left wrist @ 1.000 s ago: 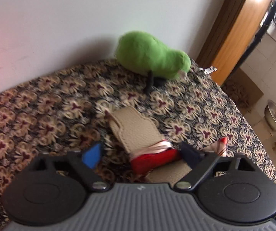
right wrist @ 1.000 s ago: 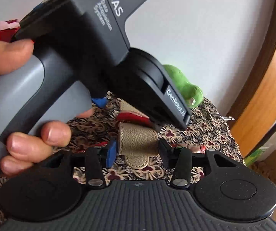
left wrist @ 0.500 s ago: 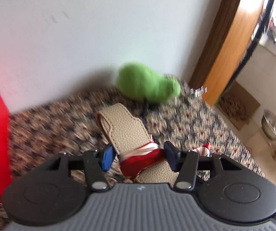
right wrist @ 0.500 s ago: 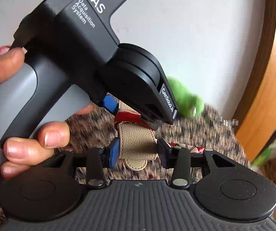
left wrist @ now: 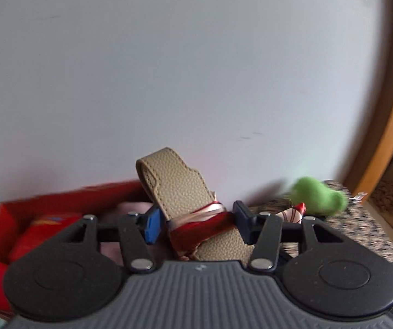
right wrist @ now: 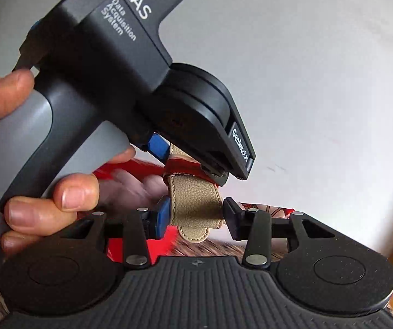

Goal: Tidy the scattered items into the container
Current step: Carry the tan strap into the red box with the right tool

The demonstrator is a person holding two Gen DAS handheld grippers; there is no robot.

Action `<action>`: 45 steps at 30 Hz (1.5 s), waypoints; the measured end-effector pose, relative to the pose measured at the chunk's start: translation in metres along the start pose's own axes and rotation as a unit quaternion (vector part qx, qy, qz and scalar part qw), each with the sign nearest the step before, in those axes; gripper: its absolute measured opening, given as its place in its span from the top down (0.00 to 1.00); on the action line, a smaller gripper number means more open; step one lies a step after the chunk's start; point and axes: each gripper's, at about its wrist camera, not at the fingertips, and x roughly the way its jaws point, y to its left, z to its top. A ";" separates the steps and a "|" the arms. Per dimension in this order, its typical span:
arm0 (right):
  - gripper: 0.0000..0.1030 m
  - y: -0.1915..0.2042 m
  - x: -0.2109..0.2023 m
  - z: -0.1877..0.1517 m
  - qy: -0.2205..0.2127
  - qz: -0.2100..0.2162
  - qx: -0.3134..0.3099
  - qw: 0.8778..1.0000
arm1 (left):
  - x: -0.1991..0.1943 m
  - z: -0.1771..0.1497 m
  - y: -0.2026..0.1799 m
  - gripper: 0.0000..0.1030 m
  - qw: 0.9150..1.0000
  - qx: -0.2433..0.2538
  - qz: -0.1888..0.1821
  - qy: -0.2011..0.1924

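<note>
Between both sets of jaws, mid-frame: tan strap (left wrist: pixel 181 189) with red ribbon (left wrist: pixel 199 226), clamped by left gripper (left wrist: pixel 195 223) and right gripper (right wrist: pixel 195 215), held aloft. Lower left, red box (left wrist: pixel 67 200). Right, blurred green plush (left wrist: pixel 317 196) on patterned cloth (left wrist: pixel 361 227).

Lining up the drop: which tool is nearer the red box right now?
Left. The left tool, shut on the red-wrapped middle of the strap, sits right at the rim of the red box. The right tool holds the strap's tail end, farther back from the box.
</note>
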 end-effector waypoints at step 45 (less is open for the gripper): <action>0.50 0.066 0.071 0.093 0.105 0.063 0.122 0.985 | 0.031 -0.001 0.143 0.03 0.996 0.042 0.063 0.049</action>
